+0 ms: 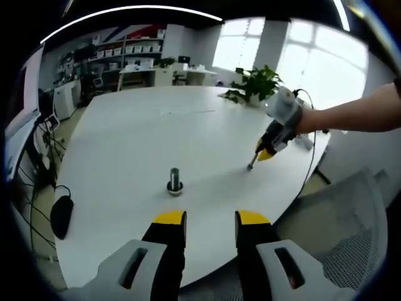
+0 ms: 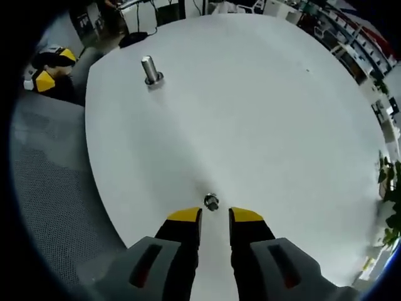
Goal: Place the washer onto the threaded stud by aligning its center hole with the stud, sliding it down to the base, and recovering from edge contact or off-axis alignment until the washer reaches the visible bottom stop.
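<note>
A short metal threaded stud (image 1: 175, 180) stands upright on its round base on the white table (image 1: 138, 132), a little ahead of my left gripper (image 1: 211, 219), which is open and holds nothing. In the right gripper view the stud (image 2: 150, 70) is far off at the upper left. The small metal washer (image 2: 212, 202) lies flat on the table just ahead of my right gripper (image 2: 215, 216), whose yellow-tipped jaws stand slightly apart with nothing between them. From the left gripper view, the right gripper (image 1: 266, 150) points down at the washer (image 1: 250, 167) near the table's right edge.
A grey mesh chair (image 2: 50, 182) sits along the table's near edge. A potted plant (image 1: 257, 84) stands at the far side. A black object with a cable (image 1: 61, 216) hangs off the left edge. The left gripper (image 2: 44, 78) shows beyond the chair. Desks and shelves line the back.
</note>
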